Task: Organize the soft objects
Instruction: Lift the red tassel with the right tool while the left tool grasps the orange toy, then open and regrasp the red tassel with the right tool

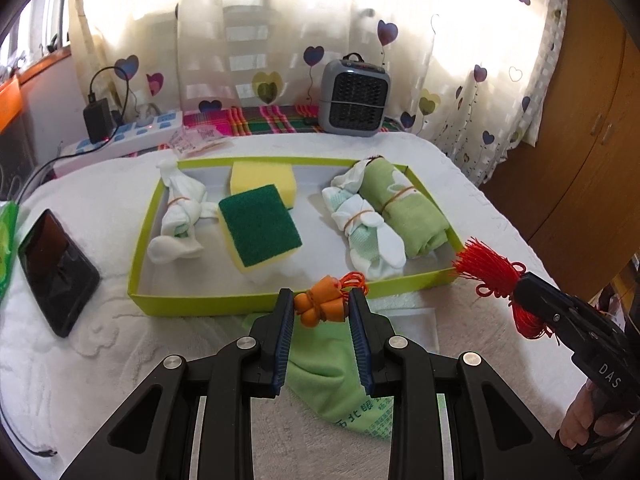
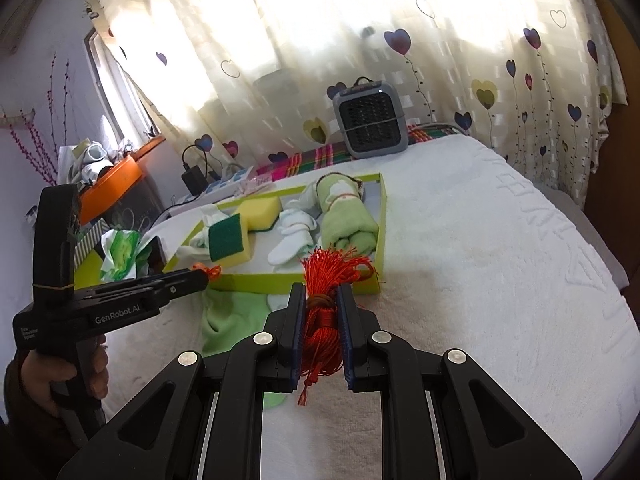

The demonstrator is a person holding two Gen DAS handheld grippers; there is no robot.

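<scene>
2 grippers loaded: left gripper (image 1: 322, 308) fingers pinching orange knot charm (image 1: 320, 304), right gripper (image 2: 322, 312) fingers pinching red tassel (image 2: 326, 296), both near green tray (image 1: 248, 300).

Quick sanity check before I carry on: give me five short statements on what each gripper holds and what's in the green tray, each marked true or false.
1. The left gripper grips a small orange knotted ornament. True.
2. The right gripper is empty. False: it is shut on a red tassel.
3. Two sponges lie in the green tray. True.
4. The rolled green towel lies outside the tray. False: it is inside, at the tray's right end.
5. The black phone lies in the tray. False: it lies on the bedspread beside it.
</scene>
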